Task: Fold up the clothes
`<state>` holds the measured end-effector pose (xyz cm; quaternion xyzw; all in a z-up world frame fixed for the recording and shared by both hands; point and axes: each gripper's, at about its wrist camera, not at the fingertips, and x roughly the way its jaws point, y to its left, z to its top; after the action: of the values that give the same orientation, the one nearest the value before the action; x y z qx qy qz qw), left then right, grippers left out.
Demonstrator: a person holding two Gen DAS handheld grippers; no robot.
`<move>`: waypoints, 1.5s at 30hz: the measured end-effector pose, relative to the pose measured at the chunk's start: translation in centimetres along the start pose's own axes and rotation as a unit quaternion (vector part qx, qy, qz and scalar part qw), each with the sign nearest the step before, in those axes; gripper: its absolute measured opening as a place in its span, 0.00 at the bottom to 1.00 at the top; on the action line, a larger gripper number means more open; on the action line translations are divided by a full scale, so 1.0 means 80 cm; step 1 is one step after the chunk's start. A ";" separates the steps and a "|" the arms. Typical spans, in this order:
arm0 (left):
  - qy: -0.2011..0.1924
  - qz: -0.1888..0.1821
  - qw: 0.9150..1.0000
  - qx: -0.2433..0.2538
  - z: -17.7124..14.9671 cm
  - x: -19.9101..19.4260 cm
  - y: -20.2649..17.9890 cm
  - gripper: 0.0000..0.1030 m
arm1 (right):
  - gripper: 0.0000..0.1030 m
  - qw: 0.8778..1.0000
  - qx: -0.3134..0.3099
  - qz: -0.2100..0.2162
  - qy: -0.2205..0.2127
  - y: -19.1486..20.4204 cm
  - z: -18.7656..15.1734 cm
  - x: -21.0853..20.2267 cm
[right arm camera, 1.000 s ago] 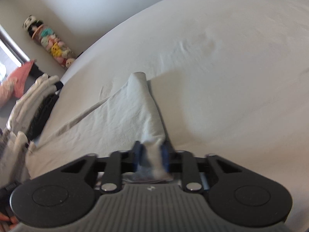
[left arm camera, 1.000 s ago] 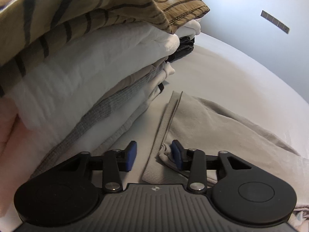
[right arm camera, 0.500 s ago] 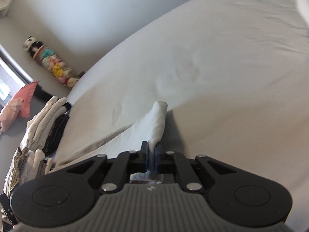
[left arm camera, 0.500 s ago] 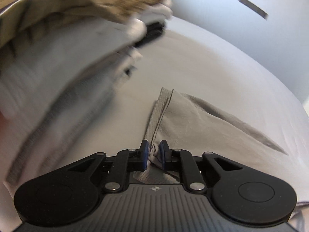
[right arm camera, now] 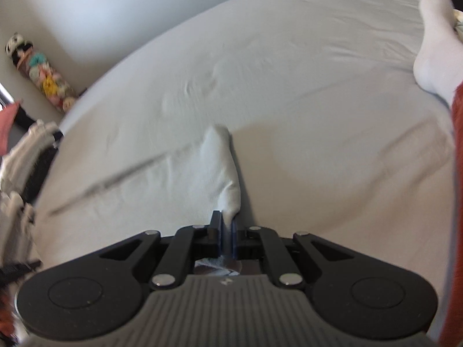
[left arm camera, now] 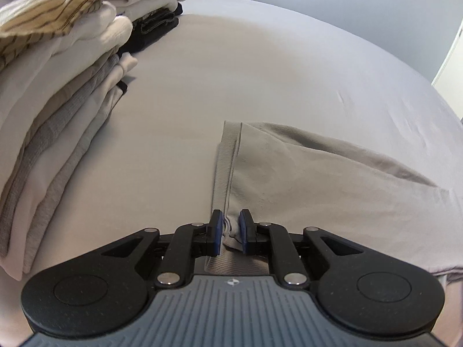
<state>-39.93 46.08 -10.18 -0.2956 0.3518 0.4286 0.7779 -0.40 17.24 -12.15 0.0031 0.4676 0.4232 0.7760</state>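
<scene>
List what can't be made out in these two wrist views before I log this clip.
- Grey garment: the left wrist view cuts off its right and lower parts, so its type is unclear.
- Where the right gripper pinches it: fabric bunches between the pads, hiding the held edge.
- Stack of folded clothes: cut by the left edge; count unreadable.
- Colourful figures by the wall: small and blurred.

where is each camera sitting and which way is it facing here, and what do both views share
Left wrist: on the left gripper, looking forward and down along its fingers at the grey garment's ribbed hem pinched there, a stack of folded clothes to its left; only the gripper shows.
Right wrist: on the right gripper, looking down at the garment's pale edge clamped there; a white-socked foot shows at right.
Shared: the bed sheet, the garment and the stack.
</scene>
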 end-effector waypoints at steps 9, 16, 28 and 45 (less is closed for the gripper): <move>0.007 -0.011 1.000 -0.003 0.006 0.005 0.005 0.15 | 0.24 0.999 0.000 -0.047 -0.017 -0.013 0.015 -0.011; 0.015 -0.013 1.000 0.005 0.007 0.002 0.003 0.16 | 0.17 0.996 -0.068 -0.029 -0.055 0.023 0.037 -0.006; 0.022 -0.013 1.000 0.013 0.009 0.005 0.004 0.16 | 0.13 0.995 -0.084 -0.053 -0.014 0.023 0.038 0.056; 0.023 -0.013 1.000 0.013 0.009 0.003 0.006 0.18 | 0.14 0.996 -0.050 -0.073 -0.020 -0.008 0.057 0.028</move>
<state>-40.01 46.95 -10.04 -0.2999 0.3716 0.4069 0.7787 3.79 20.11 -11.45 -0.0615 0.4289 0.3883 0.8133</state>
